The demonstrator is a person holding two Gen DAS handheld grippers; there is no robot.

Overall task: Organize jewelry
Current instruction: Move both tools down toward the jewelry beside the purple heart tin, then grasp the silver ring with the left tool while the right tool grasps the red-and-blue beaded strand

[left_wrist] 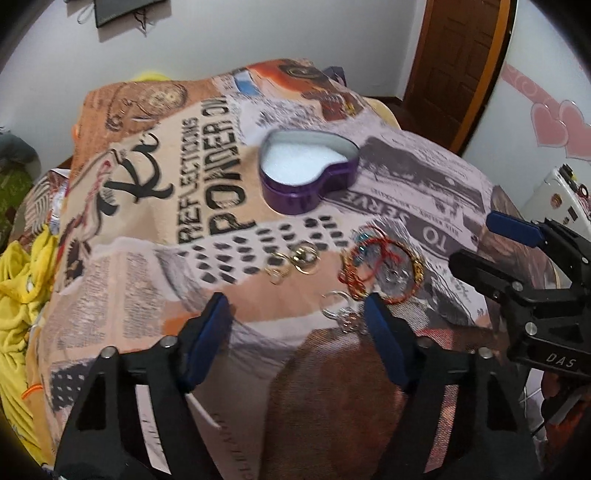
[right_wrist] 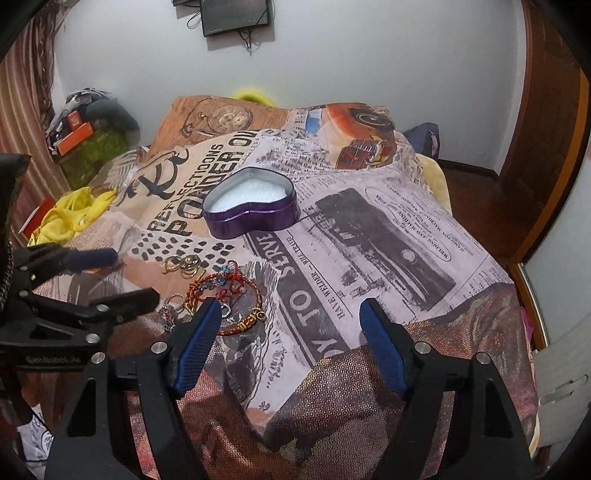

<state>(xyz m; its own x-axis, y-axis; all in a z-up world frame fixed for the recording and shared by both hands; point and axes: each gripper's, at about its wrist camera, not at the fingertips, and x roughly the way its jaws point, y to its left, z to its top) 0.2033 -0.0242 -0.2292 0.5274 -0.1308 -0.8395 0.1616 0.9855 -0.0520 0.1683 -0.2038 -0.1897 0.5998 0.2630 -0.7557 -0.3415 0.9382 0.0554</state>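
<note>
An open purple heart-shaped tin (left_wrist: pixel 308 173) with a white lining stands on the printed cloth (left_wrist: pixel 147 266); it also shows in the right wrist view (right_wrist: pixel 251 208). In front of it lie gold rings (left_wrist: pixel 301 258), a red wire bracelet (left_wrist: pixel 384 269) with blue beads, and small silver rings (left_wrist: pixel 341 310). The same pieces show in the right wrist view: gold rings (right_wrist: pixel 184 264), bracelet (right_wrist: pixel 232 299), silver rings (right_wrist: pixel 173 306). My left gripper (left_wrist: pixel 295 306) is open and empty just before the jewelry. My right gripper (right_wrist: pixel 288 314) is open and empty, its left finger by the bracelet.
The cloth covers a raised surface that drops off on all sides. Yellow fabric (right_wrist: pixel 74 214) and a clutter of boxes (right_wrist: pixel 85 136) lie to the left. A wooden door (right_wrist: pixel 546 129) stands at the right. A dark screen (right_wrist: pixel 236 14) hangs on the back wall.
</note>
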